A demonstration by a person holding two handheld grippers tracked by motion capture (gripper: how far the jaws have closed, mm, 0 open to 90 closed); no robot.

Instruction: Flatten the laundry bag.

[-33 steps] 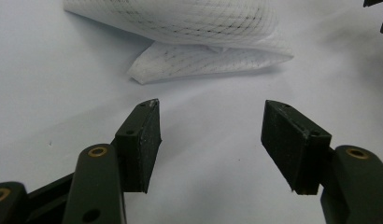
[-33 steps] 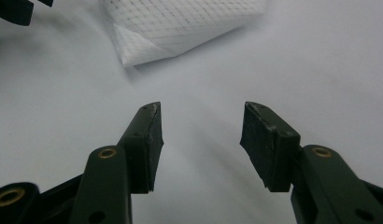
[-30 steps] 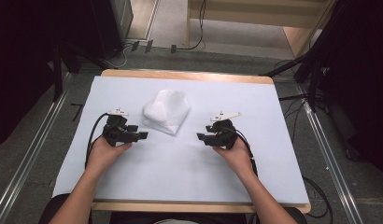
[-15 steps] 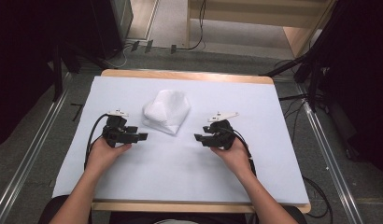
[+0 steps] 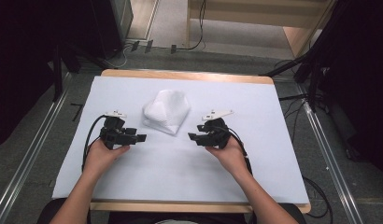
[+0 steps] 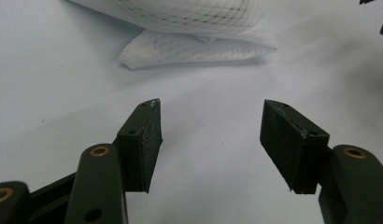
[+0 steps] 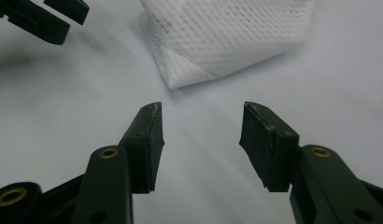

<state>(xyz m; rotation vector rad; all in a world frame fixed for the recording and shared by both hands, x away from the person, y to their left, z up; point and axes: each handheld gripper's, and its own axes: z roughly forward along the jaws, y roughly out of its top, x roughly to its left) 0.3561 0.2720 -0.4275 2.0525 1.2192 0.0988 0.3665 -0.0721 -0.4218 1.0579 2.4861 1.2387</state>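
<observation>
Taking the folded white mesh cloth (image 5: 165, 112) as the landmark, both hands sit on the near side of it. The left gripper (image 5: 139, 138) lies just off the cloth's near left corner, held in the person's left hand (image 5: 103, 156), and its jaws point across the table toward the other gripper. In the left gripper view its two black jaws stand wide apart with only bare sheet between them; nothing is held and neither pad (image 6: 147, 140) touches the cloth, whose folded edge (image 6: 199, 44) lies a little way beyond the tips. The right gripper (image 5: 193, 137) sits off the cloth's near right corner, in the right hand (image 5: 229, 156), jaws pointing back toward the left one. In the right gripper view its jaws are likewise well apart and empty, and the cloth's pointed lower corner (image 7: 180, 77) lies just ahead of the gap, apart from both pads (image 7: 150, 140); the left gripper's jaws (image 7: 49, 18) show in the far upper corner of that view. Each gripper carries a small pale plate on top and trails a black cable. All of this rests on a pale sheet (image 5: 255, 107) that covers the wooden table (image 5: 189, 75). Beyond the cloth the sheet is bare up to the table's far edge. Farther off come grey floor, black cables (image 5: 199, 28) and a wooden frame (image 5: 292, 39).
</observation>
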